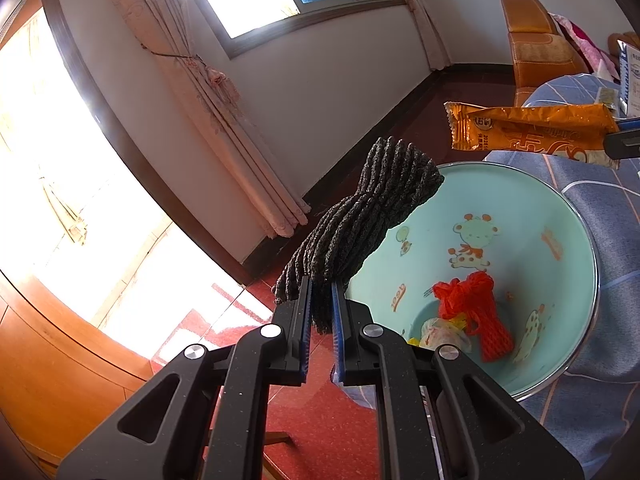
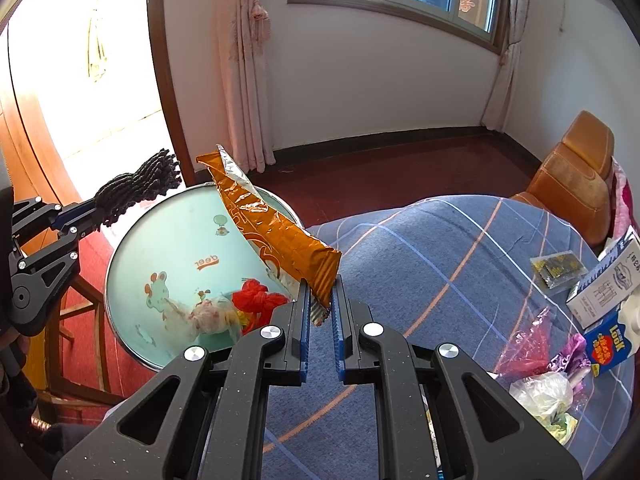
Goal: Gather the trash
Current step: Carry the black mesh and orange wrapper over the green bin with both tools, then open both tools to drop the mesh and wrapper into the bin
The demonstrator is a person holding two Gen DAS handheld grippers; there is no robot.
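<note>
While the round pale-green cartoon-printed bin (image 2: pixel 160 248) waits just below both claws, the left gripper (image 1: pixel 322 304) pinches a dark grey ribbed knit cloth (image 1: pixel 368 216) over its rim, and the right gripper (image 2: pixel 322 304) clamps an orange foil snack wrapper (image 2: pixel 272 224) above it, apparently ready to drop.

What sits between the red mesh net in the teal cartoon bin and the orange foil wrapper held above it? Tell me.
Nothing: in the right wrist view, only bare teal bin wall separates the red mesh net from the orange foil wrapper.
</note>
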